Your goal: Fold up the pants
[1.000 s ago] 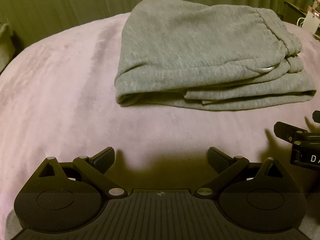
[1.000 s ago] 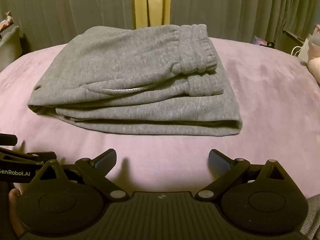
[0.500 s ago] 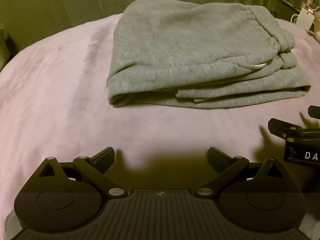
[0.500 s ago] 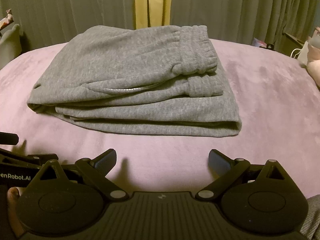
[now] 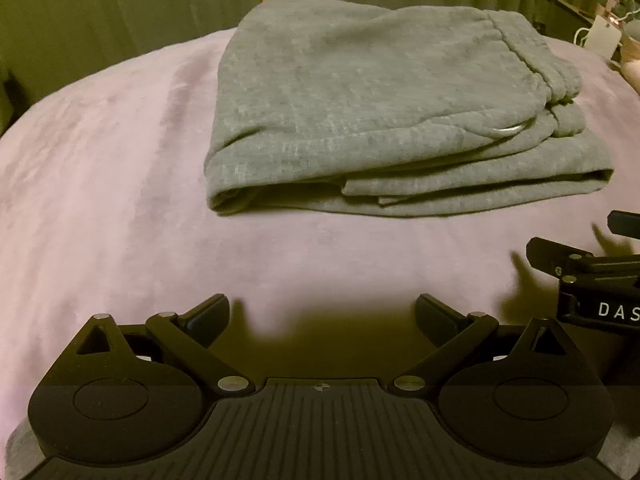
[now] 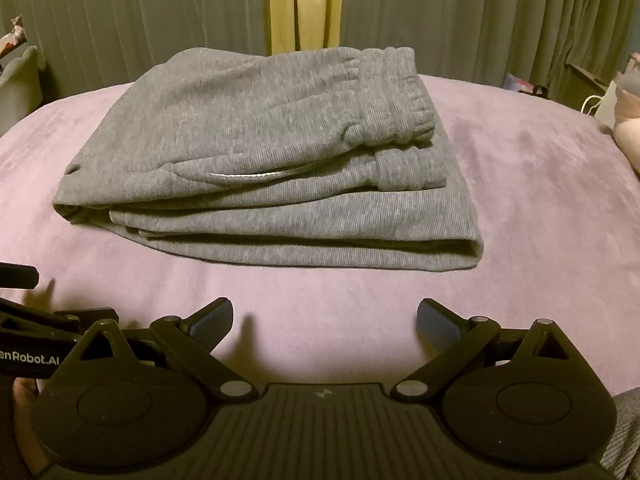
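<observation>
Grey sweatpants lie folded into a thick stack on the pink blanket, elastic waistband on the right side and a white drawstring peeking from the layers. My left gripper hovers open over the blanket in front of the stack's left end, nothing between its fingers. My right gripper is open too, in front of the stack's middle, holding nothing. Each gripper's body shows at the edge of the other's view: the right one, the left one.
The pink blanket covers a bed. Dark pleated curtains with a yellow strip hang behind. Small items and a white cable sit at the far right; a grey cushion lies far left.
In the left wrist view the pants have slid leftward and slightly lower across the frames. The right wrist view has hardly shifted. Both grippers stay open.
</observation>
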The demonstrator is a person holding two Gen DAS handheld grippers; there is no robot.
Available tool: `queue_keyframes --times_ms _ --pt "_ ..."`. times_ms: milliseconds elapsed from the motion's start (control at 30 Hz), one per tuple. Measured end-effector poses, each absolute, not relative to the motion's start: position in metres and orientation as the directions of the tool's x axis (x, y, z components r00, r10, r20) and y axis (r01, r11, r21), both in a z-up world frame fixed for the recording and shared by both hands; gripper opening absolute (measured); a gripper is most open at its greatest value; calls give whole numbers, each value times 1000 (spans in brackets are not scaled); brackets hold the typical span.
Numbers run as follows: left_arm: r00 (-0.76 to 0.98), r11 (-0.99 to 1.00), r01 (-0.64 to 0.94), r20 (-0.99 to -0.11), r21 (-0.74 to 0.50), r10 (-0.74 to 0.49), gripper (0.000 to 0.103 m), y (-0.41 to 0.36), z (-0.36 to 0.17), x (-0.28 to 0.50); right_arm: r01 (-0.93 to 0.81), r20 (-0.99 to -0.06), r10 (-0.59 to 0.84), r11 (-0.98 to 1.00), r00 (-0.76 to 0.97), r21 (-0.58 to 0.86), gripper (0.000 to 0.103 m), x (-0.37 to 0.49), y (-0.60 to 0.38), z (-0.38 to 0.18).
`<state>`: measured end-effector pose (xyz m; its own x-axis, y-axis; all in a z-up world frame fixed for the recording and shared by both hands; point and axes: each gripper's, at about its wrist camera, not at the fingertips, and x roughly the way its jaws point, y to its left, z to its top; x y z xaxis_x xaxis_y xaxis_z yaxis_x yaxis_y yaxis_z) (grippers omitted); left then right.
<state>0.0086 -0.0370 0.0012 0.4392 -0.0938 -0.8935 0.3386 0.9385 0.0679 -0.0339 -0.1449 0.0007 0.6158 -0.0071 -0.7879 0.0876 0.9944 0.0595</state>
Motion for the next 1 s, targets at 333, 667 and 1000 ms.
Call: queue_keyframes --times_ms 333,667,1000 --pt "437 936 347 -893 63 -103 102 -38 0 8 88 -792 -9 995 610 57 99 -33 -145 -2" --pt "434 934 352 -895 64 -103 102 -40 0 8 89 -795 -10 994 606 56 99 -33 -145 -3" --pt "430 932 356 -897 62 -104 102 -40 -1 7 89 -798 -11 995 603 54 99 -33 -144 -4"
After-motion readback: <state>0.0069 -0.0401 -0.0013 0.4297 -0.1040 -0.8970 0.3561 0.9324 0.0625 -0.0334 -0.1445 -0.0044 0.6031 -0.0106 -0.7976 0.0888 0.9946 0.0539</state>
